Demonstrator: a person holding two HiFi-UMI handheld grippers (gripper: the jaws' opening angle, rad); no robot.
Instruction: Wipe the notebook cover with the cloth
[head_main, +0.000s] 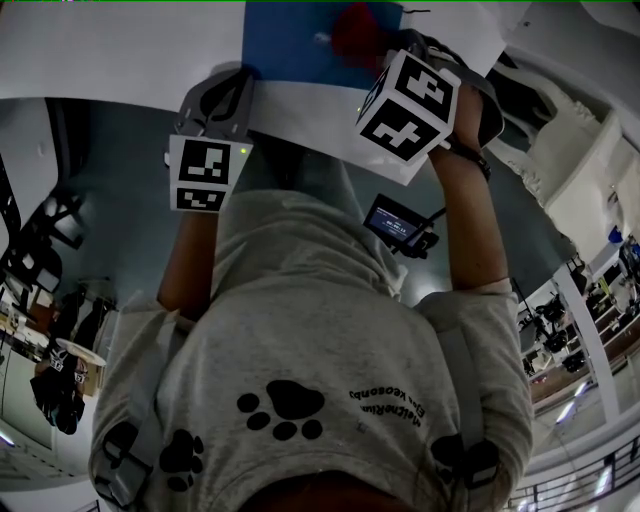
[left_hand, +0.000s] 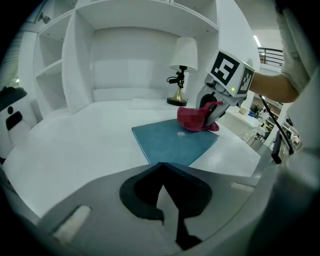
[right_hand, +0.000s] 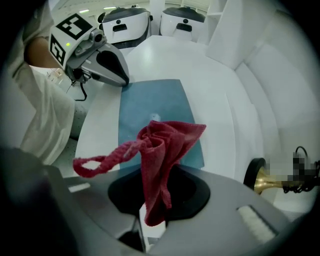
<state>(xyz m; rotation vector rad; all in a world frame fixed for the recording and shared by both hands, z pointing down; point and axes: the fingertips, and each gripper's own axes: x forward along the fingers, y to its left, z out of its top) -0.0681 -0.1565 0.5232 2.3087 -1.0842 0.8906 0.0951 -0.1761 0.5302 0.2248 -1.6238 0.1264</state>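
The cloth looks rough, the notebook cover matt, the table smooth.

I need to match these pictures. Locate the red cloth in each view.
Head view: red cloth top centre, over the blue notebook.
Left gripper view: cloth right of centre, on the notebook's far corner.
Right gripper view: cloth centre foreground, between the jaws.
Shared landmark: the notebook.
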